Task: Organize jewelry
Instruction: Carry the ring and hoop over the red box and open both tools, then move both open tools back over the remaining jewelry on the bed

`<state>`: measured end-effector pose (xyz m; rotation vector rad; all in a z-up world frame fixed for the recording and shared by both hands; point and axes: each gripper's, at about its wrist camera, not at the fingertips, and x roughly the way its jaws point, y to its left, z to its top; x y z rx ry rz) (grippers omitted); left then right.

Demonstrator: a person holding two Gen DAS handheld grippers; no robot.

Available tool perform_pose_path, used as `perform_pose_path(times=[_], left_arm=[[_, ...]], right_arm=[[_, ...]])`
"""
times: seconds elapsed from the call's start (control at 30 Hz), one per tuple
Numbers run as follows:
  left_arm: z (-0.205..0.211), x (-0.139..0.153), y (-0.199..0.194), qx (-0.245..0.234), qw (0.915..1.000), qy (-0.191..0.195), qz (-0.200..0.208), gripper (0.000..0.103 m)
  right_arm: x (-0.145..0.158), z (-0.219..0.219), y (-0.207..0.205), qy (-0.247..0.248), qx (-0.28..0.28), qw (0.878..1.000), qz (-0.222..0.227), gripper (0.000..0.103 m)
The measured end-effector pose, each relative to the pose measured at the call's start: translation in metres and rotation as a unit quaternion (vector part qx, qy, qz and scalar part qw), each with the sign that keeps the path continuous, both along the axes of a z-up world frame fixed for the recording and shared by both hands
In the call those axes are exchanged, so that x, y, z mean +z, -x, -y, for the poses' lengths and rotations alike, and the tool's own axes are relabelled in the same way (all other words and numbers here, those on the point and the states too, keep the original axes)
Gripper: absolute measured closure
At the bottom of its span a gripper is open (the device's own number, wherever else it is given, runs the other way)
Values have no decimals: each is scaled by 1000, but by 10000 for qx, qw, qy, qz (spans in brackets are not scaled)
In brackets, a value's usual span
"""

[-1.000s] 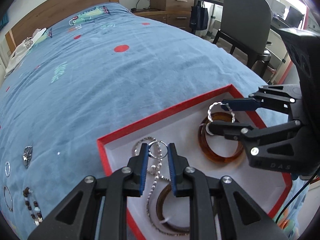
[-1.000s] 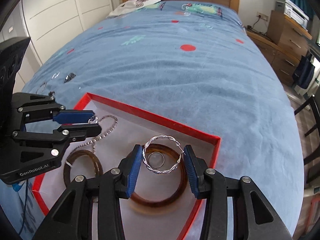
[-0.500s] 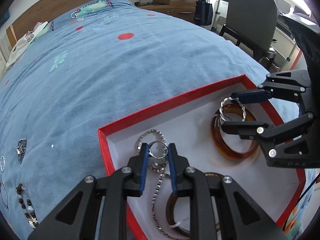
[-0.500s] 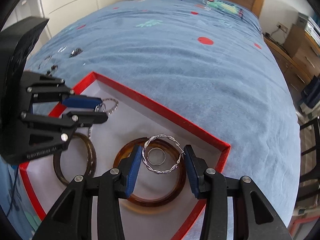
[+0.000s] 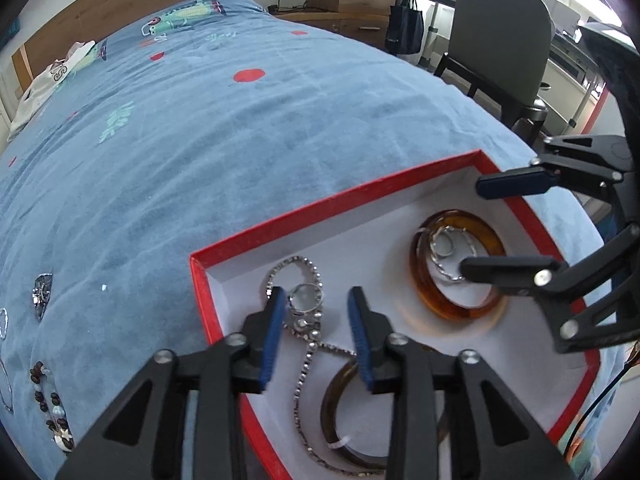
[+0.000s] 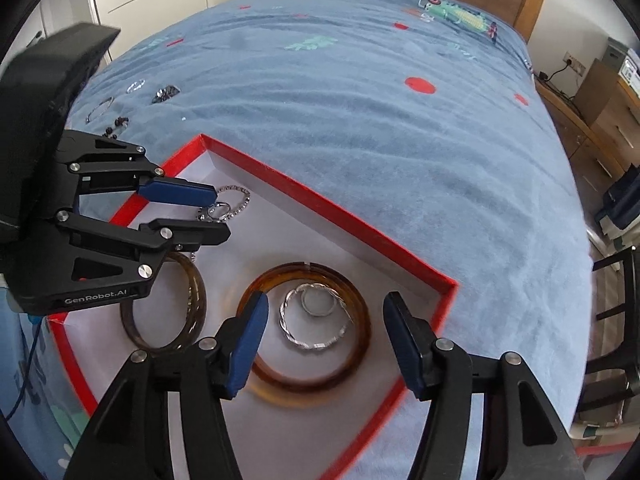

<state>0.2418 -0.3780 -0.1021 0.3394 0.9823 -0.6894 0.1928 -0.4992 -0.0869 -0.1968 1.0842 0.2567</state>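
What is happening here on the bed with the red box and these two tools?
A person is sorting jewelry into a red-rimmed box on a blue bedspread, using two handheld grippers. Both are open and hold nothing. The right gripper is above a twisted silver hoop that lies inside an amber bangle. The left gripper is above a small silver ring lying on a silver chain. A few pieces, including a beaded bracelet, lie outside the box.

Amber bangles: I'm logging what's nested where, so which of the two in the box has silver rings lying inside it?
The lighter amber bangle below the right gripper; the darker bangle nearer the left gripper doesn't.
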Motion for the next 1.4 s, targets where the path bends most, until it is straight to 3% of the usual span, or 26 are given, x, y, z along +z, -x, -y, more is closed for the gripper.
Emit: perform_pose_path(times=[0.07,0.43,0.67,1.07,1.4], left_arm=[[-4,6,4,55,10000,63,7,60],[-44,60,41,343,9984,281,353,60],[-108,88,70,813,9947,160,604,58],[-222,129,124,1715,9777,-70,1214,55],[-308,140,150,2158,9701,196,1093,55]], right_arm=[[11,4,9,14,-74,9999,72,44],[68,1,61,-28,-437,9980,448,43],[98,-23,97,-75,-578,9960,671,43],[140,-72,156,-206,-763,9914,1043,35],[163,-124,180,-332,-663,9888,1298,30]])
